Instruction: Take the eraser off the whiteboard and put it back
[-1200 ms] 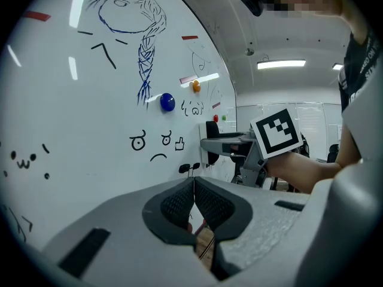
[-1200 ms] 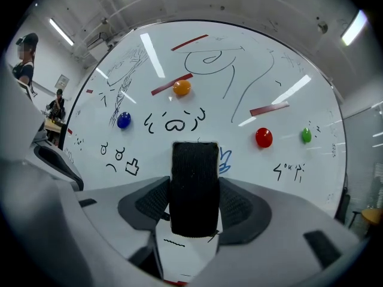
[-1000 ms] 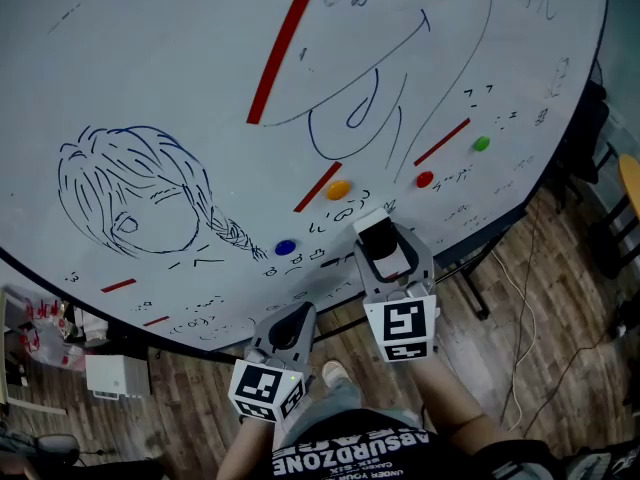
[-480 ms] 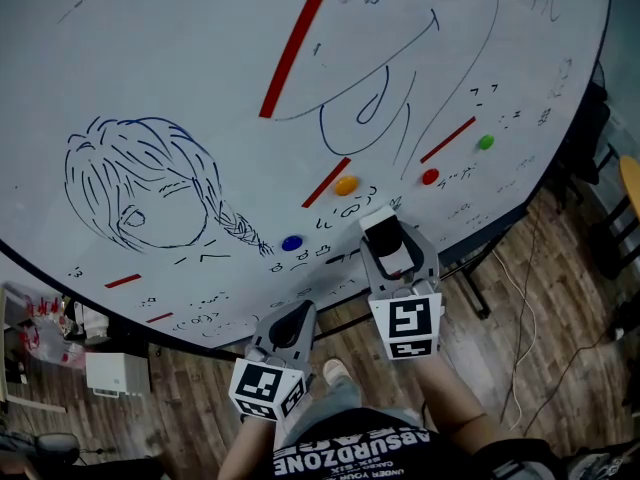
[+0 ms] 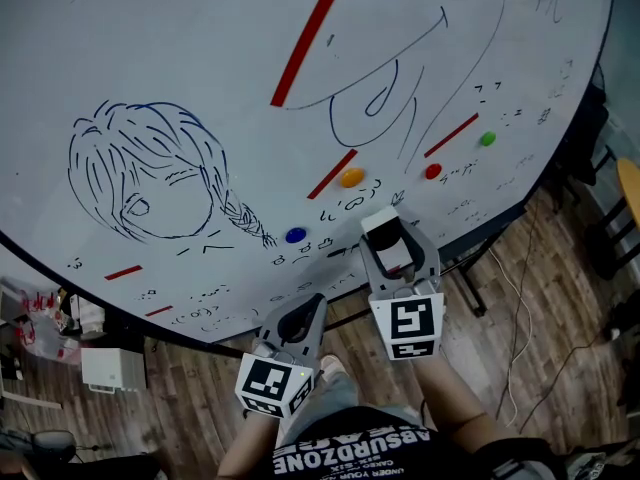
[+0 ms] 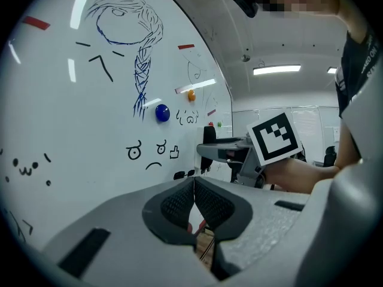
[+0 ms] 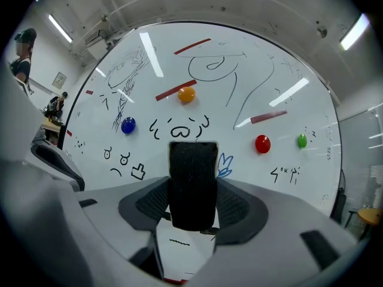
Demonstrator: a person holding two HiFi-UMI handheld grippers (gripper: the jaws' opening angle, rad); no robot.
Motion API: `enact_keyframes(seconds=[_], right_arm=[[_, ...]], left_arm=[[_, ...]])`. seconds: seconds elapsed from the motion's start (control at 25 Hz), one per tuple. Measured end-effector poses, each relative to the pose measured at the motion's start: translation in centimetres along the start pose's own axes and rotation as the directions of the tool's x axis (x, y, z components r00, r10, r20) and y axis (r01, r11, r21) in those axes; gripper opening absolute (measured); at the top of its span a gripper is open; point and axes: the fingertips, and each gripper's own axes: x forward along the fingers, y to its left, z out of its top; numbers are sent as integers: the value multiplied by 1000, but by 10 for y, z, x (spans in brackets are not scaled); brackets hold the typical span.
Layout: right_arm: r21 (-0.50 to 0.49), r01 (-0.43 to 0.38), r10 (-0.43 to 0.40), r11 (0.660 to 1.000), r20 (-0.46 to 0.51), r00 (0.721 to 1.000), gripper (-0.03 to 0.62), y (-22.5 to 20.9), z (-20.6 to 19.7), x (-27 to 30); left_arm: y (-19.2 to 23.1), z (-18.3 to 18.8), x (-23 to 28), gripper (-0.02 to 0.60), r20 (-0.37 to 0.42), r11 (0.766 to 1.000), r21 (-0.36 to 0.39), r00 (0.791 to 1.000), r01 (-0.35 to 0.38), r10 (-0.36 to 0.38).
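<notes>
A big whiteboard [image 5: 200, 48] covered with drawings fills the head view. My right gripper [image 5: 398, 258] [image 7: 192, 203] is shut on the eraser [image 5: 381, 225] [image 7: 192, 181], a white block whose black felt side shows in the right gripper view. The eraser's front end is close to the board's lower part, just under a scribbled face and beside a small blue doodle; I cannot tell whether it touches. My left gripper [image 5: 296, 326] [image 6: 194, 190] hangs lower left of it, shut with nothing between its pads, pointing along the board.
Blue [image 5: 296, 235], orange [image 5: 351, 177], red [image 5: 433, 171] and green [image 5: 487, 139] magnets stick to the board above the grippers. Below the board are wooden floor, cables, a white box [image 5: 115, 371] and a stool edge [image 5: 630, 183].
The head view has shifted slightly, so the board's drawings sit a little further right. Both grippers stay about where they were, the right one still holding the eraser.
</notes>
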Motion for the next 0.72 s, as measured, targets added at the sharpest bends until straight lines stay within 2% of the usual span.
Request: enact_keyframes(seconds=[0.72], right_arm=[[-12, 9, -9, 1000, -2, 1000, 227, 0, 3, -28]], left_arm=[[-12, -4, -15, 8, 5, 1000, -10, 1000, 2, -2]])
